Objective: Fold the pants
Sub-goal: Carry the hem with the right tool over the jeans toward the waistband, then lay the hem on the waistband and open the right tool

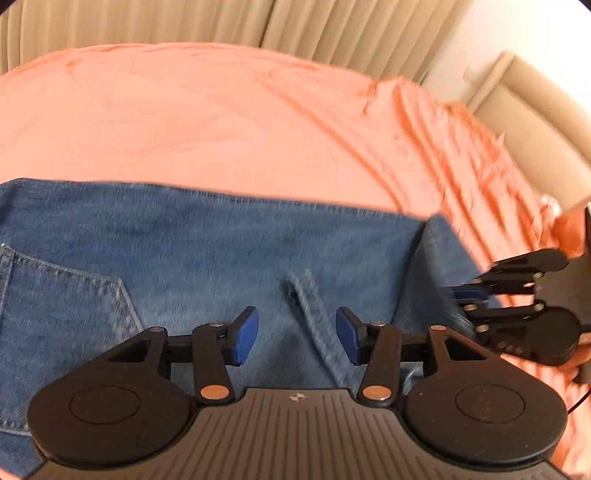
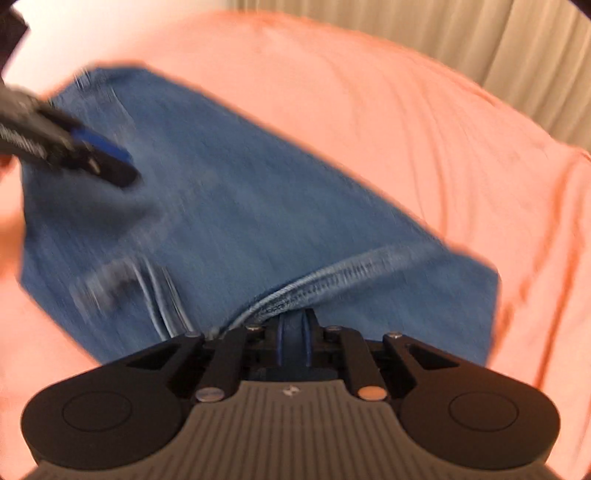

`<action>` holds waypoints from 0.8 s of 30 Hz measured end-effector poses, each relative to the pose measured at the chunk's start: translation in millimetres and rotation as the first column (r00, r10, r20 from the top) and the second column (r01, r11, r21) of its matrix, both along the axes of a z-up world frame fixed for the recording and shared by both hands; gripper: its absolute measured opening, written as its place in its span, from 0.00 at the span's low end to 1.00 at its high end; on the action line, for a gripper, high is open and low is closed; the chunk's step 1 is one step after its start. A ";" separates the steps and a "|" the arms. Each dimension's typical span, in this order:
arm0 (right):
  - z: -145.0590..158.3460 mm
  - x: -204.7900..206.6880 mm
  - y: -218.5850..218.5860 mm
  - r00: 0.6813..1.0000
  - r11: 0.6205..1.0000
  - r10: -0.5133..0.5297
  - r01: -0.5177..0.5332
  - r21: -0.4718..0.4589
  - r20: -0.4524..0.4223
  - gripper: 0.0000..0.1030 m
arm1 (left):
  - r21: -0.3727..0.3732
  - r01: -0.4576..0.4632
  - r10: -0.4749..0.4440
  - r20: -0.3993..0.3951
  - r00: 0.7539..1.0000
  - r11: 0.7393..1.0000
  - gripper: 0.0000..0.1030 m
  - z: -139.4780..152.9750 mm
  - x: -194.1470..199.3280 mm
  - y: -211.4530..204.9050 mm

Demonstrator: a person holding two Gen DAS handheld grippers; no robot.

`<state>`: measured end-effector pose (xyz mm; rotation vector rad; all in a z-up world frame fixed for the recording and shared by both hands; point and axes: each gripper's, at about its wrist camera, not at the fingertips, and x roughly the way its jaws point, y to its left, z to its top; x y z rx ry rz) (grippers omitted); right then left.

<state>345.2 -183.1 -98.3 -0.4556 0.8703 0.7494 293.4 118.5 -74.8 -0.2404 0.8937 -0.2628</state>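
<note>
A bed (image 1: 221,122) covered in a soft, creased salmon-orange sheet fills both wrist views, with pleated beige curtains (image 1: 332,26) hanging along its far side and a padded cream headboard (image 1: 535,99) curving away at far right. Blue denim pants (image 1: 207,251) lie spread flat across the near part of the bed, their weave faded and streaked, a stitched patch pocket (image 1: 74,295) showing at left and a belt loop (image 1: 306,295) standing up from the cloth near the middle.

The left gripper (image 1: 297,338), matte black with flat blue-padded fingers (image 1: 245,338), hovers over the denim with its fingers released and spread to either side of the belt loop, touching nothing that can be seen.

The right gripper (image 2: 291,332) has its fingers clenched on a raised fold of the pants beside a thick, double-stitched seam (image 2: 332,277); the cloth rises in a ridge into the narrow gap between the blue pads. From the left wrist view this gripper (image 1: 456,293) enters from the right at the edge of the denim. Motion blur softens much of the fabric in the right wrist view.
</note>
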 end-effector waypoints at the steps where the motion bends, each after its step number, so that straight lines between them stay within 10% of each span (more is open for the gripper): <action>1: 5.6 2.5 4.4 1.000 0.999 0.004 -0.004 0.036 0.006 0.08 | -0.029 -0.010 0.010 0.003 1.000 1.000 0.55 1.2 2.2 2.6; 6: 29.3 11.9 25.7 1.000 0.982 0.023 -0.023 0.187 0.004 0.08 | -0.160 -0.062 0.059 -0.023 0.998 0.985 0.57 0.3 14.4 10.5; 11: 35.3 1.9 25.4 1.000 0.991 0.008 -0.012 0.132 0.029 0.08 | -0.221 -0.094 0.072 -0.104 0.992 0.971 0.74 -20.7 26.0 6.4; 18: 17.6 -18.9 -27.2 0.997 0.995 -0.072 0.070 0.075 0.024 0.08 | -0.295 -0.181 0.139 -0.158 0.978 0.938 0.73 -57.0 40.0 -4.1; 20: 13.1 -25.7 -44.2 0.993 0.993 -0.109 0.107 0.048 0.039 0.08 | -0.309 -0.179 0.134 -0.159 0.978 0.934 0.57 -57.1 45.7 -9.9; 23: 8.0 -30.3 -69.1 0.983 0.985 -0.173 0.173 0.003 0.069 0.09 | -0.211 -0.180 0.150 -0.153 0.977 0.961 0.03 -48.0 54.1 -25.2; 24: 7.8 -30.3 -79.4 0.978 0.981 -0.193 0.194 -0.005 0.075 0.09 | -0.178 -0.158 0.137 -0.127 0.982 0.971 0.04 -41.3 55.4 -31.3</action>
